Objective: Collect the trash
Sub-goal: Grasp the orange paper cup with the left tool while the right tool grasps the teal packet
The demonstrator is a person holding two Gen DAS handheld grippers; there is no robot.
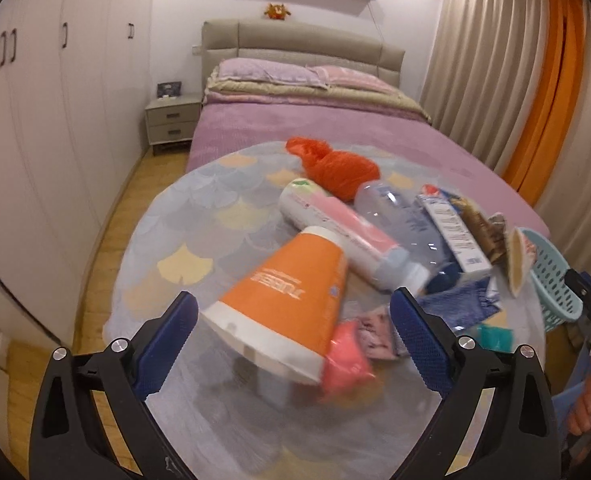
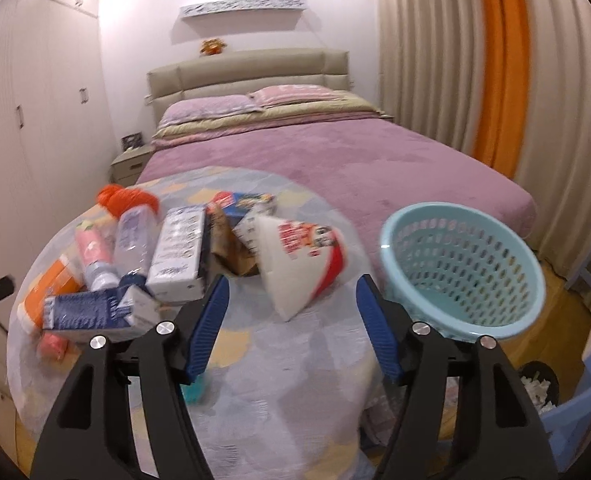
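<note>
Trash crowds a round tabletop (image 2: 287,376) at the foot of a bed (image 2: 355,160); in the right wrist view the right gripper (image 2: 293,312) stands spread and empty, lower centre, with a crushed paper cup (image 2: 307,260) lying just beyond its tips and a pale blue basket (image 2: 467,264) at right; in the left wrist view the left gripper (image 1: 295,320), likewise spread, frames an orange tube (image 1: 287,300) at centre without pinching it; the cup looks light and easily crumpled, best taken across its flattened middle; the tube seems soft and slick, safest gripped near its white cap end.
</note>
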